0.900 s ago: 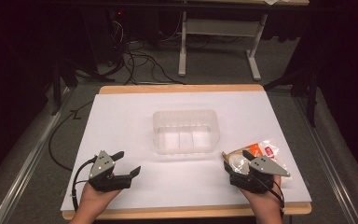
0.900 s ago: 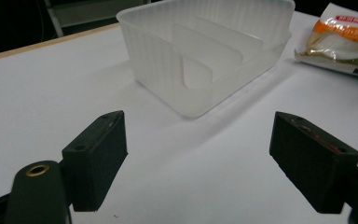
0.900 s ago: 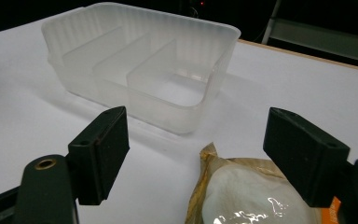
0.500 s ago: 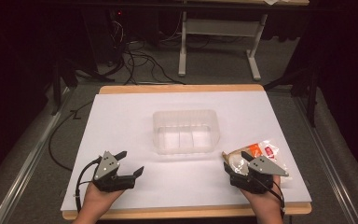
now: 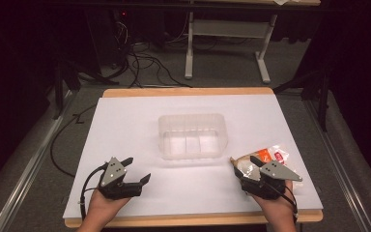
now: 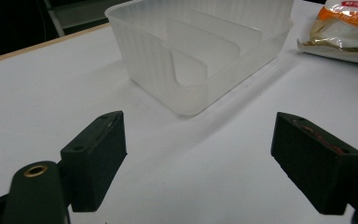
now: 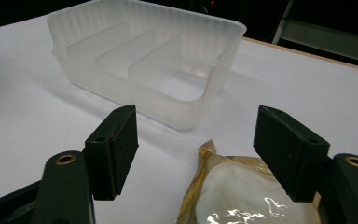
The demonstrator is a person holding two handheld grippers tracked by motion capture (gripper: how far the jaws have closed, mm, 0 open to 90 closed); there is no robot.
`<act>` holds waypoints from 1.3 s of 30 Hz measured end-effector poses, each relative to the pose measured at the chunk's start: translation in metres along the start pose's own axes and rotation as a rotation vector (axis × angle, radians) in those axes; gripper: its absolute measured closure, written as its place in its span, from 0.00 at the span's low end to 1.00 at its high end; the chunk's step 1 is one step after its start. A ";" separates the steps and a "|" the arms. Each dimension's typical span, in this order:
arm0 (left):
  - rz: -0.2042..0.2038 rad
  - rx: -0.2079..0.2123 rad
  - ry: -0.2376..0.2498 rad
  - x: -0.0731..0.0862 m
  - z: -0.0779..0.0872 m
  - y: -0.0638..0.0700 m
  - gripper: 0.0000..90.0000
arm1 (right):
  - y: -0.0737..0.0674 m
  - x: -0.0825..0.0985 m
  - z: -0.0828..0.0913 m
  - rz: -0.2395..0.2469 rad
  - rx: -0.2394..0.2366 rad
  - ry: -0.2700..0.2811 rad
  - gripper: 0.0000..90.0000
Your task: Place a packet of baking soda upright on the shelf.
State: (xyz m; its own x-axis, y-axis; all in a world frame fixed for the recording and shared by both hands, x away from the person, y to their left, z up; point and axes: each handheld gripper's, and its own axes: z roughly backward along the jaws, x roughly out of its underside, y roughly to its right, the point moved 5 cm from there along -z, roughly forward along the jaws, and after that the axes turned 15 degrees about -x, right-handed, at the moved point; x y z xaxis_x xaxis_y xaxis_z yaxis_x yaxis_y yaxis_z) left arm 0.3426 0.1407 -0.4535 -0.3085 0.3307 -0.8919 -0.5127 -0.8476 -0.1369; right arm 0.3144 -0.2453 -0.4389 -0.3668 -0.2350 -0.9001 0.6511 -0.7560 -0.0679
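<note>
White table [image 5: 140,125] with a tub and a snack packet on it.

The table has a white top edged in pale wood along its near and far sides. A clear plastic tub [image 5: 192,136], split by low dividers into compartments, stands about mid-table. A crinkled clear packet [image 5: 266,159] with an orange and white label and a pale bun-like filling lies flat near the right edge, nearer than the tub and apart from it.

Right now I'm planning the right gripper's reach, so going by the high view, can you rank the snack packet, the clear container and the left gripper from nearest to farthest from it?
1. Snack packet: right under the right gripper, between its open jaws.
2. Clear container: mid-table, up and left.
3. Left gripper: across the table's near edge, far left.
</note>
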 end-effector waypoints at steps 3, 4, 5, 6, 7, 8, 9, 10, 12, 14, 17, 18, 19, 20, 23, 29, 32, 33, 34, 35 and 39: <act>0.000 -0.004 -0.002 0.000 0.000 -0.001 0.21 | 0.008 -0.001 0.005 0.010 0.030 0.004 0.34; -0.001 -0.006 -0.004 0.000 -0.001 -0.001 0.21 | 0.010 -0.002 0.007 0.001 0.036 0.006 0.34; -0.001 -0.008 -0.005 0.001 -0.001 -0.002 0.21 | 0.014 -0.002 0.009 -0.003 0.043 0.012 0.34; -0.001 -0.009 -0.007 0.001 -0.001 -0.002 0.21 | 0.016 -0.002 0.011 -0.011 0.050 0.015 0.33; 0.000 -0.010 -0.006 0.001 -0.001 -0.002 0.21 | 0.020 -0.001 0.014 -0.017 0.064 0.016 0.34; -0.002 -0.012 -0.008 0.001 -0.001 -0.003 0.21 | 0.023 -0.001 0.016 -0.022 0.072 0.017 0.34; -0.004 -0.013 -0.009 0.001 -0.001 -0.003 0.21 | 0.028 0.000 0.020 -0.024 0.089 0.015 0.34; -0.008 -0.015 -0.011 0.001 -0.001 -0.003 0.21 | 0.030 0.001 0.022 -0.030 0.097 0.017 0.34; -0.012 -0.014 -0.011 0.002 -0.002 -0.002 0.21 | 0.038 0.004 0.027 -0.044 0.121 0.015 0.34; -0.017 -0.012 -0.013 0.002 -0.002 -0.002 0.21 | 0.047 0.007 0.032 -0.053 0.150 0.007 0.34; -0.023 -0.009 -0.016 0.002 -0.002 -0.001 0.21 | 0.058 0.013 0.038 -0.077 0.188 -0.010 0.34; -0.025 -0.009 -0.017 0.002 -0.003 -0.001 0.21 | 0.062 0.015 0.040 -0.093 0.194 -0.010 0.34; -0.028 -0.010 -0.016 0.002 -0.003 0.000 0.21 | 0.065 0.017 0.041 -0.103 0.199 -0.012 0.34; -0.028 -0.010 -0.016 0.002 -0.003 0.000 0.21 | 0.065 0.017 0.041 -0.103 0.199 -0.012 0.34; -0.037 -0.006 -0.018 0.003 -0.002 0.000 0.21 | 0.074 0.023 0.045 -0.131 0.221 -0.031 0.33; -0.046 -0.003 -0.021 0.003 -0.002 0.000 0.21 | 0.089 0.034 0.056 -0.168 0.278 -0.062 0.31; -0.050 -0.001 -0.024 0.004 -0.002 0.001 0.21 | 0.102 0.044 0.068 -0.220 0.311 -0.062 0.30; -0.050 0.000 -0.023 0.004 -0.003 0.001 0.21 | 0.105 0.046 0.070 -0.234 0.315 -0.064 0.29; -0.051 0.000 -0.023 0.004 -0.003 0.001 0.21 | 0.107 0.048 0.071 -0.247 0.314 -0.065 0.29; -0.053 0.000 -0.025 0.004 -0.003 0.001 0.22 | 0.111 0.052 0.072 -0.272 0.310 -0.070 0.28; -0.058 0.003 -0.028 0.004 -0.003 0.002 0.22 | 0.118 0.064 0.069 -0.348 0.282 -0.096 0.27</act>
State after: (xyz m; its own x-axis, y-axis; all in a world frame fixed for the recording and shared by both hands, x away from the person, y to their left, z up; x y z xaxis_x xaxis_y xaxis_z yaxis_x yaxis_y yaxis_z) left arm 0.3424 0.1388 -0.4591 -0.3002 0.3906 -0.8702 -0.5327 -0.8255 -0.1867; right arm 0.3220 -0.3921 -0.4751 -0.6002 0.0174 -0.7997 0.2767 -0.9335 -0.2280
